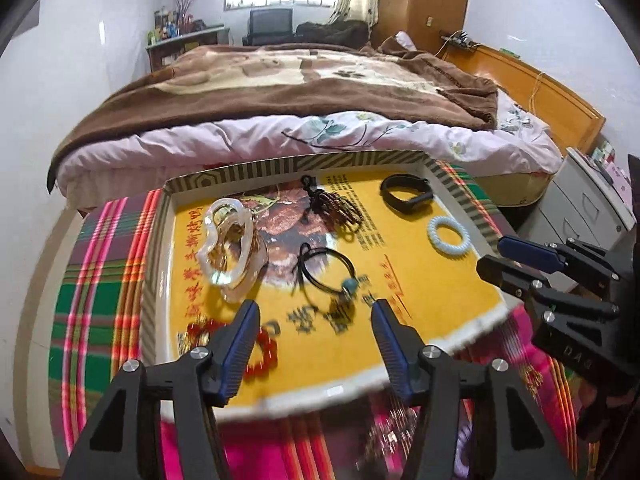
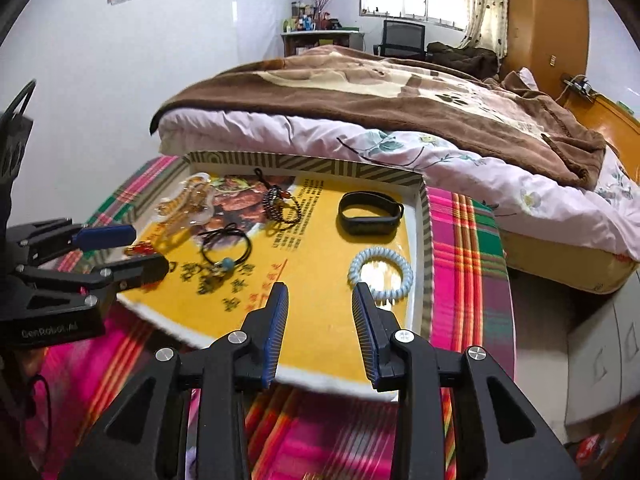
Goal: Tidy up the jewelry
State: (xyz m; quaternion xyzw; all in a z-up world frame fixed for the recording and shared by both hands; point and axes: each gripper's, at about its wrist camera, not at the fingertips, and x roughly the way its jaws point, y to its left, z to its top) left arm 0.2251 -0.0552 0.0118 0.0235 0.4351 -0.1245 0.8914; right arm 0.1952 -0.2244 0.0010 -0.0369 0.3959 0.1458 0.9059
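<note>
A shallow striped-rim tray (image 1: pixel 256 168) (image 2: pixel 312 164) with a yellow printed liner holds the jewelry. On it lie a clear heart-shaped dish with a gold chain (image 1: pixel 230 248) (image 2: pixel 188 200), a dark bead bracelet (image 1: pixel 336 204) (image 2: pixel 282 204), a black wristband (image 1: pixel 412 205) (image 2: pixel 368 224), a pale blue spiral ring (image 1: pixel 434 236) (image 2: pixel 404 276), a black cord with a teal bead (image 1: pixel 347 283) (image 2: pixel 227 263) and a red bead bracelet (image 1: pixel 264 354) (image 2: pixel 138 248). My left gripper (image 1: pixel 315 308) (image 2: pixel 150 249) hangs open over the tray's near left part, holding nothing. My right gripper (image 2: pixel 321 289) (image 1: pixel 491 255) is open and bare near the spiral ring.
The tray rests on a plaid pink, green and orange cloth (image 1: pixel 100 280) (image 2: pixel 468 240). Right behind it stands a bed with a brown blanket (image 1: pixel 280 84) (image 2: pixel 360 92). A white drawer cabinet (image 1: pixel 588 208) (image 2: pixel 600 344) is at the right.
</note>
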